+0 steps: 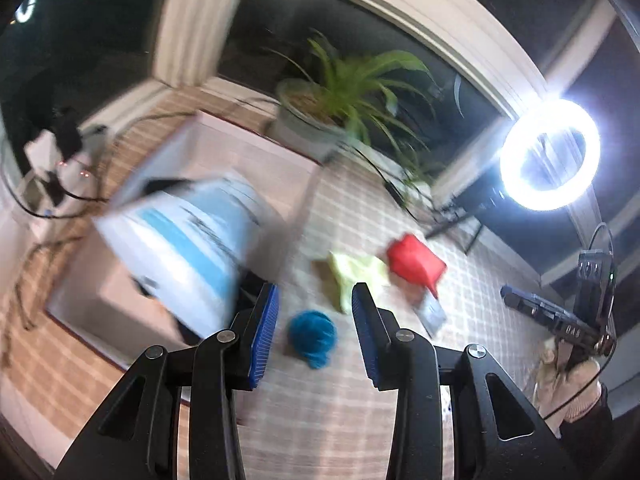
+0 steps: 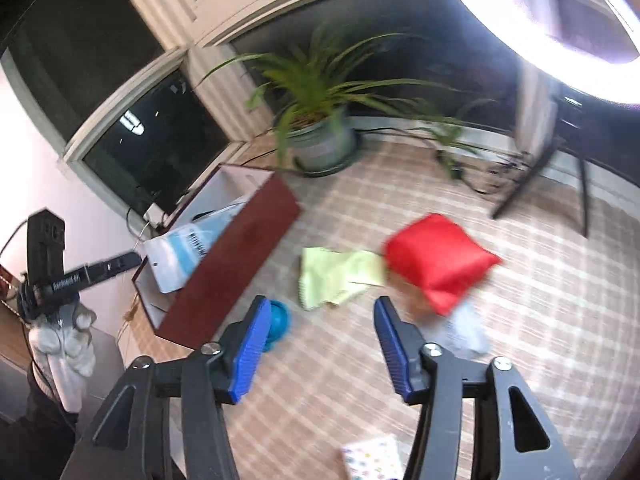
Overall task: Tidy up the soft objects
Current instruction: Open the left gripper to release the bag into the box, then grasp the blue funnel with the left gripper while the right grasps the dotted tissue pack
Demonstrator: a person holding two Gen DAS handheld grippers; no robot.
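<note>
A teal yarn ball (image 1: 313, 337) lies on the checked cloth, just beyond my open, empty left gripper (image 1: 316, 304); it also shows in the right wrist view (image 2: 278, 323) behind the left finger. A yellow-green cloth (image 1: 352, 274) (image 2: 340, 276) and a red cushion (image 1: 416, 262) (image 2: 438, 258) lie further off. A small pale packet (image 1: 431, 312) (image 2: 466, 332) lies by the cushion. My right gripper (image 2: 320, 312) is open and empty above the cloth. A dark red box (image 2: 224, 264) at the left holds a white and blue pouch (image 2: 184, 250) (image 1: 192, 240).
A potted plant (image 2: 322, 142) (image 1: 316, 120) stands at the back by the window. A ring light (image 1: 550, 154) on a stand is at the right. A patterned card (image 2: 374, 458) lies near the front. Cables (image 1: 52, 200) trail at the left.
</note>
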